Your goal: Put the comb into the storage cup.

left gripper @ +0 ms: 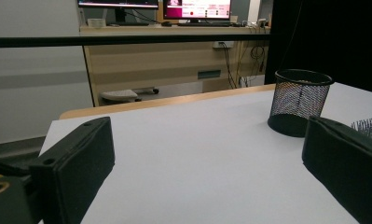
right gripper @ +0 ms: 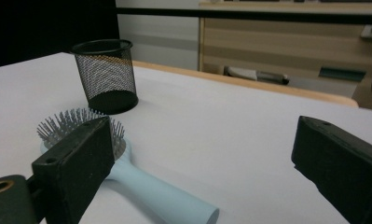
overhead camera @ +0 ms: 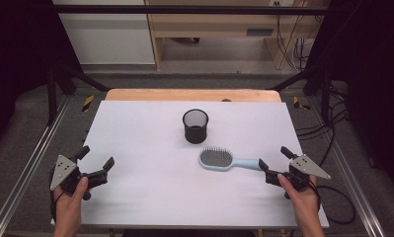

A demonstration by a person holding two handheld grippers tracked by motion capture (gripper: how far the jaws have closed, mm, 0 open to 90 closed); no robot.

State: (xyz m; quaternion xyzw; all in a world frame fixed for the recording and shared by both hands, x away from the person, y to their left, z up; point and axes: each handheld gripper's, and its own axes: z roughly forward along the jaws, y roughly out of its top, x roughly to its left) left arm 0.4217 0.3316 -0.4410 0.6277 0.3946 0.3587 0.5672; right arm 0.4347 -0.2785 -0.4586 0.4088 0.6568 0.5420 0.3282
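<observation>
Two hands came in at the bottom of the high view, each one holding a gripper. On the left side, the left gripper sat near the table edge with its jaws wide apart and nothing between them. On the other side, the right gripper also had its jaws wide apart and held nothing. One of its jaws was right by the end of the handle of the blue hairbrush, and I could not tell if it touched.

That brush lay flat on the white table, bristles up, just beside the black mesh cup and nearer to the person.

What could go wrong? The handle was smooth and round, so it might have slipped or rolled if the jaws pinched only the tip. A push from one jaw could have slid the brush away. The cup looked light, so a bump from the brush head might have knocked it over.
</observation>
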